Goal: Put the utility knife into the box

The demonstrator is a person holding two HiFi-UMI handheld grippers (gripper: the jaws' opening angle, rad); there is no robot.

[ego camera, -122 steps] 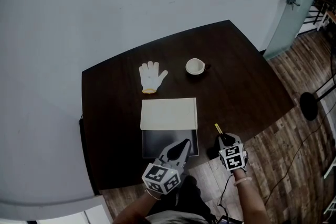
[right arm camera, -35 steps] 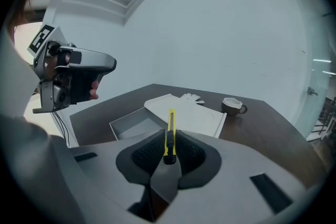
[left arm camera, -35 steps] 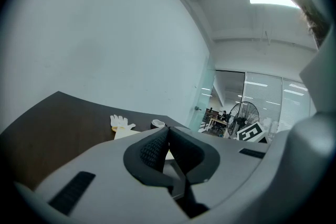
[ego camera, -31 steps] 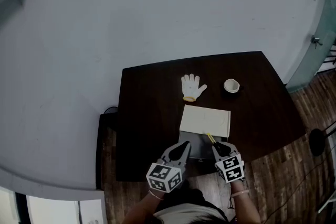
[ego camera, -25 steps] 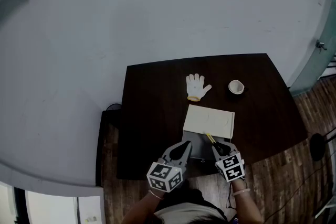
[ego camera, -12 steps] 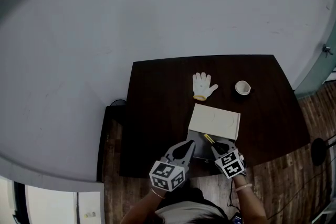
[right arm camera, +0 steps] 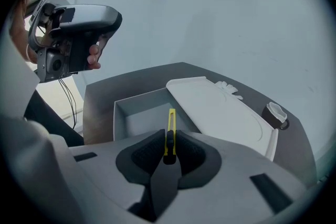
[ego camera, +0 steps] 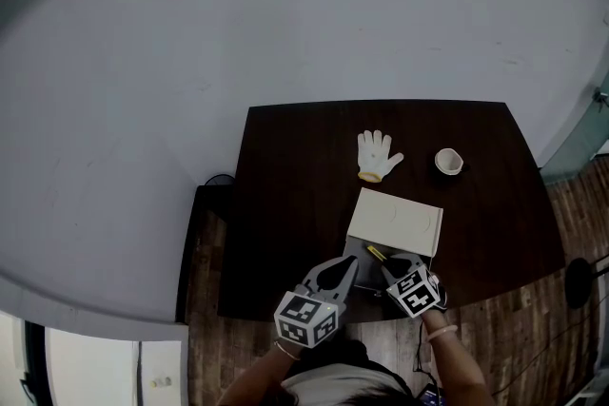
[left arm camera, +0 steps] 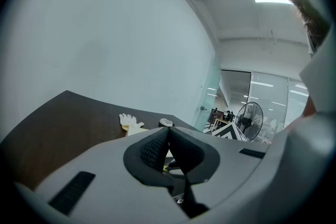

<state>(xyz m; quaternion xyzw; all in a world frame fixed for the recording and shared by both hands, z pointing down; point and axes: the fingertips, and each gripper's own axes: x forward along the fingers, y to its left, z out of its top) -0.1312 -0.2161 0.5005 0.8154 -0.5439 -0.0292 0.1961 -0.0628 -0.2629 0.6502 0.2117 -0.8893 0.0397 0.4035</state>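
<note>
The yellow utility knife [right arm camera: 171, 126] is clamped between the pads of my right gripper [right arm camera: 166, 139], with its tip pointing out over the open grey box [right arm camera: 137, 110]. In the head view the knife [ego camera: 377, 253] hangs above the box [ego camera: 363, 254] at the table's near edge, and my right gripper [ego camera: 388, 266] is just behind it. My left gripper [ego camera: 341, 275] is held left of the box. Its jaws [left arm camera: 168, 129] are shut with nothing between them.
The box's pale lid [ego camera: 396, 221] lies flat just beyond the box. Farther back on the dark table [ego camera: 285, 195] lie a white glove [ego camera: 379, 154] and a small cup [ego camera: 448, 162]. A black object [ego camera: 211, 204] stands at the table's left edge.
The head camera's view has drifted, so the table sits further right in the frame. My right gripper has carried the knife slightly left, over the open box. The left gripper stays beside it.
</note>
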